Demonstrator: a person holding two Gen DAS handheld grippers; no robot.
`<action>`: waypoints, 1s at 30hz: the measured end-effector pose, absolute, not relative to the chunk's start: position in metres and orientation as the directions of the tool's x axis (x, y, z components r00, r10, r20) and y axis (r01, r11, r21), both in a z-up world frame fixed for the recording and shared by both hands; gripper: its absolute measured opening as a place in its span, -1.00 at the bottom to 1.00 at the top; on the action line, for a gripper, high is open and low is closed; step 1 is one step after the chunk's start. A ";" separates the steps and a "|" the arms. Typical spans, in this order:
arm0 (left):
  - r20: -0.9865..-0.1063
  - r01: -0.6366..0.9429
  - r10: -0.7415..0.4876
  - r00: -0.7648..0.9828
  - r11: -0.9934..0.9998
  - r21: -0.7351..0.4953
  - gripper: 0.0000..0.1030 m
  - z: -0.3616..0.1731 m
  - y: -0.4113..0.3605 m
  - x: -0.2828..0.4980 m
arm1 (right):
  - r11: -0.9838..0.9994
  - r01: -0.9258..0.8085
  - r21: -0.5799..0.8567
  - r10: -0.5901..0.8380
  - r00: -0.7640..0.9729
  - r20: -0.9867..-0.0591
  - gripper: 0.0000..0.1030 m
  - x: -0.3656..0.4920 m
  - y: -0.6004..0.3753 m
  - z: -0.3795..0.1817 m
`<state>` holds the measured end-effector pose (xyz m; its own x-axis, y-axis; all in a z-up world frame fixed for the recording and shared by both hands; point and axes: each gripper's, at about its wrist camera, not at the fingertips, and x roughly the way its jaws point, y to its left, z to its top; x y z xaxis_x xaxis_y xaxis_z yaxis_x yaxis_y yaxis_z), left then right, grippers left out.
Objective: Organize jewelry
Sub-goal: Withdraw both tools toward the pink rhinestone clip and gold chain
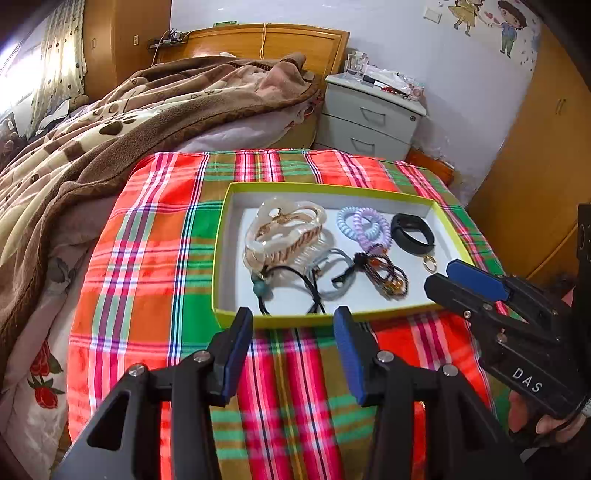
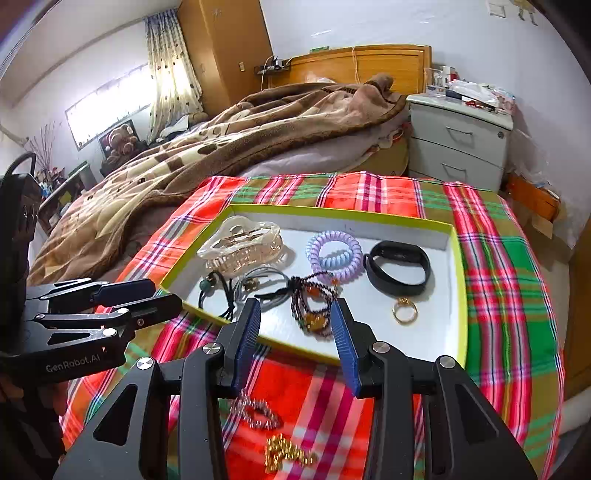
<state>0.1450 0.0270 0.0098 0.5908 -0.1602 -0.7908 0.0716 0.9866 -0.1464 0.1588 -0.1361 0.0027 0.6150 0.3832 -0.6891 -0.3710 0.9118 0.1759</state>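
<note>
The left claw (image 1: 293,321) and right claw (image 2: 295,314) both stand open with nothing between their blue pads, hovering over the plaid cloth (image 2: 509,266) at the near edge of the green-rimmed tray (image 2: 460,295). Inside it lie a hair clip (image 2: 240,247), coil ties (image 2: 334,254), a black band (image 2: 399,271), a beaded bracelet (image 2: 314,306) and a gold ring (image 2: 404,312). Two chains, silver (image 2: 258,411) and gold (image 2: 288,456), lie on the cloth outside the tray.

place: home bedroom | signs: bed (image 2: 258,140) with brown blanket (image 1: 110,122) and wooden headboard (image 1: 266,40) | bedside drawers (image 2: 461,147) | curtained window (image 2: 110,107) | wardrobe (image 2: 225,48) | cartoon wall sticker (image 1: 491,22)
</note>
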 end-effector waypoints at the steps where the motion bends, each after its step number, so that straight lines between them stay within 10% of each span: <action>1: -0.789 0.071 -0.164 0.592 0.986 -0.151 -0.08 0.011 0.028 0.142 | 0.913 -0.370 0.175 0.382 0.617 -0.688 -0.21 0.155 -0.138 0.004; 30: -0.793 0.071 -0.235 0.561 0.969 -0.238 -0.06 -0.009 0.038 0.084 | 0.897 -0.419 0.142 0.358 0.497 -0.790 -0.16 0.105 -0.140 -0.051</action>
<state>0.0845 0.0382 -0.0090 0.5614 -0.2355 -0.7934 0.0707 0.9688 -0.2375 0.1050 -0.1399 -0.0507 0.4971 0.3579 -0.7905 -0.4192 0.8967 0.1424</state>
